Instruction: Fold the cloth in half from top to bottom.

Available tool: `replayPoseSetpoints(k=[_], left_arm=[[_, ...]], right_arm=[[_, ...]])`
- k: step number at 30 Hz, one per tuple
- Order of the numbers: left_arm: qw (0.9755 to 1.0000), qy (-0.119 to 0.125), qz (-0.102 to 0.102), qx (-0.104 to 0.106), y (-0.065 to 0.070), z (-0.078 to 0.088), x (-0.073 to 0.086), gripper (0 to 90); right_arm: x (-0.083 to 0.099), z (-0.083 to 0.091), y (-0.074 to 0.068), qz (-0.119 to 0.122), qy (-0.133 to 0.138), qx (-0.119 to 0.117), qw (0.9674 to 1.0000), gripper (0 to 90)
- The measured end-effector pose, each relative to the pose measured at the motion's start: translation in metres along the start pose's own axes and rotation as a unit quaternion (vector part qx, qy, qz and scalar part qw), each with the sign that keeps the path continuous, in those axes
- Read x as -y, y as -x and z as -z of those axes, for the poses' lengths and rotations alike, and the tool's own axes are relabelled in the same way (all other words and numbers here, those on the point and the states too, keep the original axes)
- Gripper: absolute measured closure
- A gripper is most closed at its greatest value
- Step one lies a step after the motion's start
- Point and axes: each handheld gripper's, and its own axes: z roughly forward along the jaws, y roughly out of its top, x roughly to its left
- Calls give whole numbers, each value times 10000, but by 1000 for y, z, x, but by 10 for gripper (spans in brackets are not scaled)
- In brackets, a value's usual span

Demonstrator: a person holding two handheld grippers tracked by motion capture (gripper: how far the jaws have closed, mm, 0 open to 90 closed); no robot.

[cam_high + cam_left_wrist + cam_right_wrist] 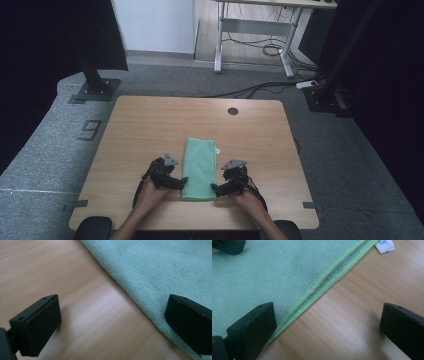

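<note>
Both grippers low at the near end of a folded towel (199, 169).

Forearms in from the near edge, hands angled inward; left gripper (182, 182) at towel's left edge, right gripper (214, 188) at its right, fingers (37, 326) of each spread wide, straddling an edge, pinching nothing. Lying flat on the bench (145, 125), long side running away, white tag (384, 245) at far right corner.
</note>
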Motion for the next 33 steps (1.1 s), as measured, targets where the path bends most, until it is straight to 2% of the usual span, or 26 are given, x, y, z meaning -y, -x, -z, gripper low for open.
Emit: replayPoseSetpoints(k=[2, 4, 6, 8, 13, 19, 27, 33], left_arm=[[9999, -83, -122, 35, 4, 3, 0, 10], [9997, -78, -204, -70, 5, 5, -3, 0], [9999, 57, -71, -96, 1, 6, -7, 0], [9998, 172, 135, -29, -5, 6, -9, 0], [9995, 153, 250, -65, -11, -4, -8, 0], [9998, 140, 101, -67, -9, -9, -6, 0], [9998, 142, 111, -107, -8, -9, -6, 0], [9997, 141, 142, -132, -8, -9, -6, 0]], right_arm=[[4, 4, -3, 28, -7, -28, 10000, 3], [7, 6, -6, 24, 1, -25, 10000, 4], [9, 8, -8, 9, 22, -4, 10000, 4], [10, 9, -9, -16, 19, 6, 10000, 4], [10, 9, -9, -40, 10, 17, 10000, 3], [9, 9, -8, 0, 0, -36, 10000, 9], [3, 8, -3, 21, -96, -247, 9996, 46], [-8, 8, 9, -91, 18, -226, 9997, 51]])
